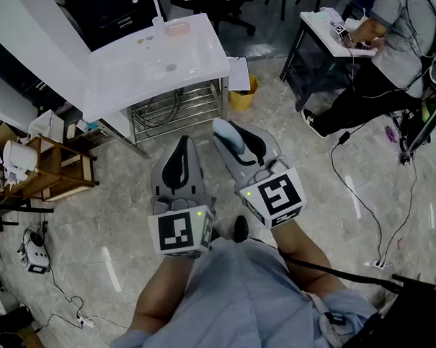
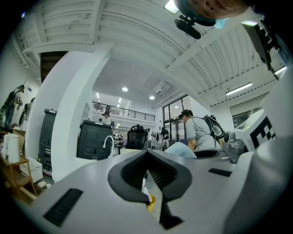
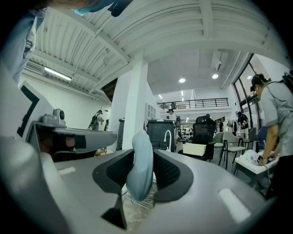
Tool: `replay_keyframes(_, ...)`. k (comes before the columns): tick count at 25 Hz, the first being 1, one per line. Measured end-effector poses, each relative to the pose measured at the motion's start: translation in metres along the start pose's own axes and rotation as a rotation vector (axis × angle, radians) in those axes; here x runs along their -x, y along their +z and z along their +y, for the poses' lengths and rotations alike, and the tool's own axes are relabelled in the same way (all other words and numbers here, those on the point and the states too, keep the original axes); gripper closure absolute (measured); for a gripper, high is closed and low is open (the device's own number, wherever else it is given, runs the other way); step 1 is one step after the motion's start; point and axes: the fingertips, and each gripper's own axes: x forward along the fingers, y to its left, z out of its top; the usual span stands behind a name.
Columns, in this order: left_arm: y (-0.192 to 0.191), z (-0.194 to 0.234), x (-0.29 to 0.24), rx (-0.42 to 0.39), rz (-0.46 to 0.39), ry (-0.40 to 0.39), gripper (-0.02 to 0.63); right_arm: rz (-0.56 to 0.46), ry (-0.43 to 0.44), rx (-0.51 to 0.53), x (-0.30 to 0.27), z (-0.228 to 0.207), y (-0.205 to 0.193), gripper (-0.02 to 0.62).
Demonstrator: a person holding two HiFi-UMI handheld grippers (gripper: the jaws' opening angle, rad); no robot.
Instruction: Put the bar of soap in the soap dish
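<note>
White worktop point(image 1: 127, 74) with a sink sits upper left of centre in the head view, well apart from both tools. My left tool point(image 1: 181, 148), lower centre, is closed to a thin slit with nothing in it. My right tool point(image 1: 231, 137), just right of it, is clamped on the bar of soap point(image 3: 139, 167), which is pale blue and on edge between the pads. The pink soap dish point(image 1: 177, 28) is at the worktop's top edge beside the tap point(image 1: 156, 8), far from the soap.

The right tongs point(image 1: 238, 140) are hiding most of the bar of soap point(image 1: 227, 133) in the head view, and the far soap dish point(image 1: 177, 28) is showing too small for detail.
</note>
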Motion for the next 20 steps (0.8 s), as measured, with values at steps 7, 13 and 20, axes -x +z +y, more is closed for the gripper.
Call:
replay_keyframes(7,-0.001,-0.006,-0.004,0.004,-0.003,0.020,0.600,0.004,0.008,-0.016,0.005,-0.005,-0.004,0.471)
replay_keyframes(13,-0.002,-0.023,-0.015,-0.011,0.000,0.026,0.600,-0.010,0.024,-0.018,0.011,-0.023,-0.003,0.471)
replay_keyframes(20,-0.008,-0.037,-0.035,-0.024,0.013,0.043,0.600,-0.022,0.050,-0.035,0.010,-0.048,-0.006,0.471)
